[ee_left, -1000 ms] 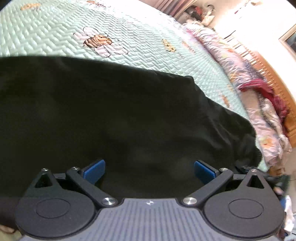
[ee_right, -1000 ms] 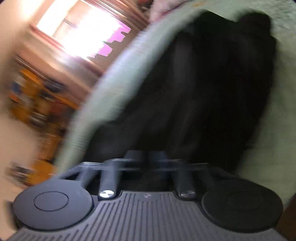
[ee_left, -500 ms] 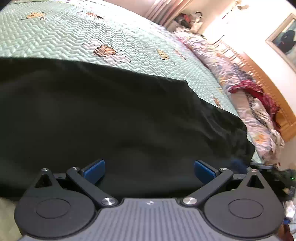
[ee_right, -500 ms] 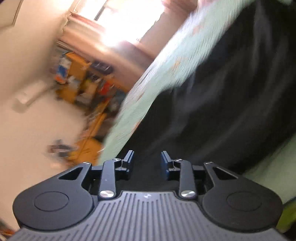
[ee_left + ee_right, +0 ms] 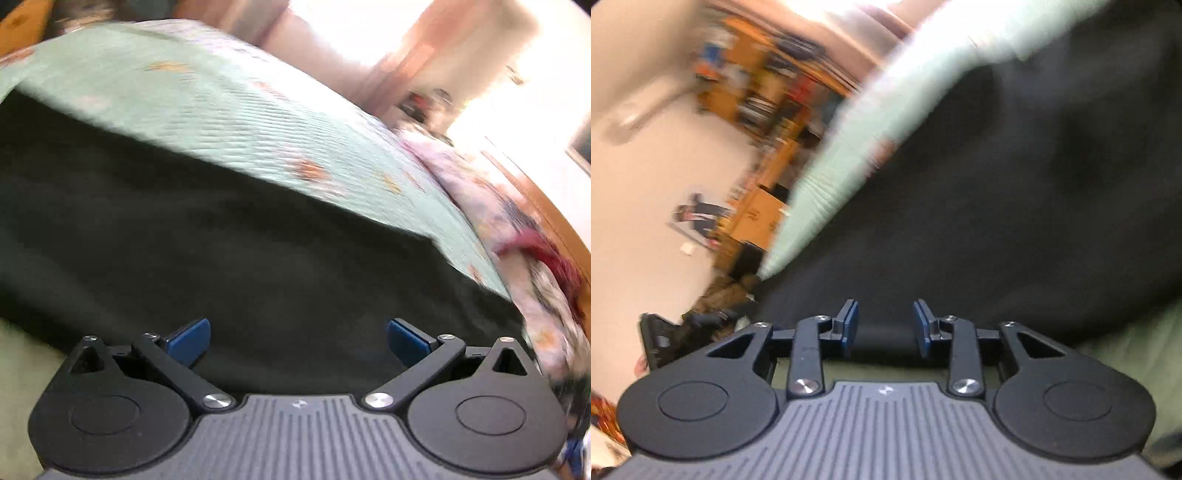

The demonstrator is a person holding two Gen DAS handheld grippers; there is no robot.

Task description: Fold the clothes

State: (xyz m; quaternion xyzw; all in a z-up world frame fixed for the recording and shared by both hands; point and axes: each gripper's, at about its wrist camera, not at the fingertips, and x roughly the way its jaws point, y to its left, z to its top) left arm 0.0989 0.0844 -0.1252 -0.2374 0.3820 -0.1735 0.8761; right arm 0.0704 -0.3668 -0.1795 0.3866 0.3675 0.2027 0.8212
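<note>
The black garment (image 5: 258, 258) lies spread on the green quilt (image 5: 229, 122). Left gripper (image 5: 298, 338) stands wide and empty; right gripper (image 5: 885, 325) (jaws just closing) is narrow, gripping nothing. Recommended: each takes a near-edge corner squarely before folding.

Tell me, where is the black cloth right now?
The black cloth lies spread on the green quilted bed cover, filling the lower middle of the left wrist view, with the flowery bedding to its right.
</note>
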